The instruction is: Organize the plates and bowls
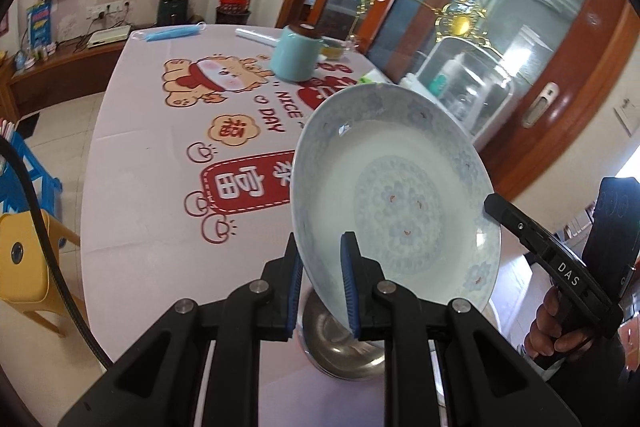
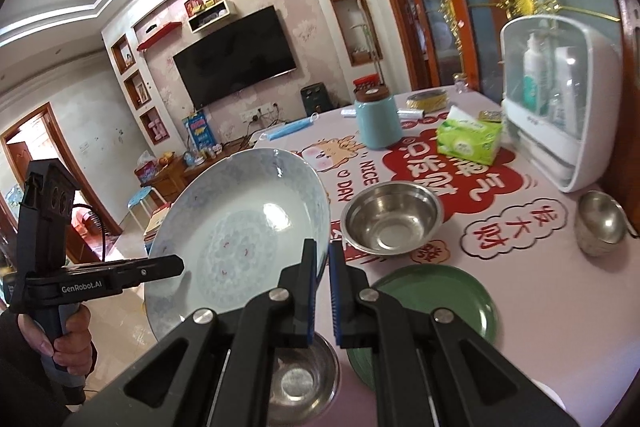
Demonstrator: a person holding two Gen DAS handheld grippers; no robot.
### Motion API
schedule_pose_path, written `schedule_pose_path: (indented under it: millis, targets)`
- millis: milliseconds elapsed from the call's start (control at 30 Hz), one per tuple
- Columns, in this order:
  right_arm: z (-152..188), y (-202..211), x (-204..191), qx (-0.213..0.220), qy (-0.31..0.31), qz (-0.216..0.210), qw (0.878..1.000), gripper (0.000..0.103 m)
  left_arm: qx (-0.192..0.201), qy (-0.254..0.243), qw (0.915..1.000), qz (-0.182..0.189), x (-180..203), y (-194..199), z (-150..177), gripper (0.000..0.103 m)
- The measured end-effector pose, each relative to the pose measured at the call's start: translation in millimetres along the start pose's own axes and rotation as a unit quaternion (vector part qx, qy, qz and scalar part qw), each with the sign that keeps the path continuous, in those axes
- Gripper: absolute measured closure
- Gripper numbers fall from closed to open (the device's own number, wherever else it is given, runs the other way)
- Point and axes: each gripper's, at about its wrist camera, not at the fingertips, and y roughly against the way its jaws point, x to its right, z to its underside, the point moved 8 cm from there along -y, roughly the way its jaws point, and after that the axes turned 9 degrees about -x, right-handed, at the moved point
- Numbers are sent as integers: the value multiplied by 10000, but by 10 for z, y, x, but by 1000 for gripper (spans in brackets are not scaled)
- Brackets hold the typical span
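A large white plate with a pale blue pattern (image 1: 400,187) is held tilted in the air above the table. My left gripper (image 1: 324,287) is shut on its near rim. In the right wrist view the same plate (image 2: 240,231) is also pinched at its right rim by my right gripper (image 2: 322,291). Under the plate a steel bowl (image 1: 340,347) stands on the table; it also shows in the right wrist view (image 2: 296,383). A second steel bowl (image 2: 394,217), a green plate (image 2: 436,307) and a small steel bowl (image 2: 600,223) stand on the table.
The table (image 1: 140,167) has a printed pink cloth. On it are a teal canister (image 2: 378,121), a green tissue pack (image 2: 468,141), a white clear-lidded organizer (image 2: 560,99), a blue face mask (image 2: 288,129) and a yellow tin (image 2: 426,101). A yellow stool (image 1: 24,259) stands at the left.
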Motion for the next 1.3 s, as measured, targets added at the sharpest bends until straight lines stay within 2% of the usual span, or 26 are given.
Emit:
schedule_pose_path:
  millis: [267, 533, 800, 1300]
  targets:
    - [274, 435, 71, 154, -249, 166, 9994, 98, -109, -301, 9994, 136, 326, 150, 281, 86]
    - [592, 738, 173, 141, -419, 348, 9984, 98, -328, -462, 9979, 308, 563, 116, 635, 86]
    - [896, 941, 424, 37, -654, 599, 9961, 98, -636, -675, 9944, 498, 871, -35, 926, 86]
    - [1444, 1106, 1066, -431, -1147, 911, 9883, 99, -1491, -987, 9826, 503, 1459, -530, 1444, 86]
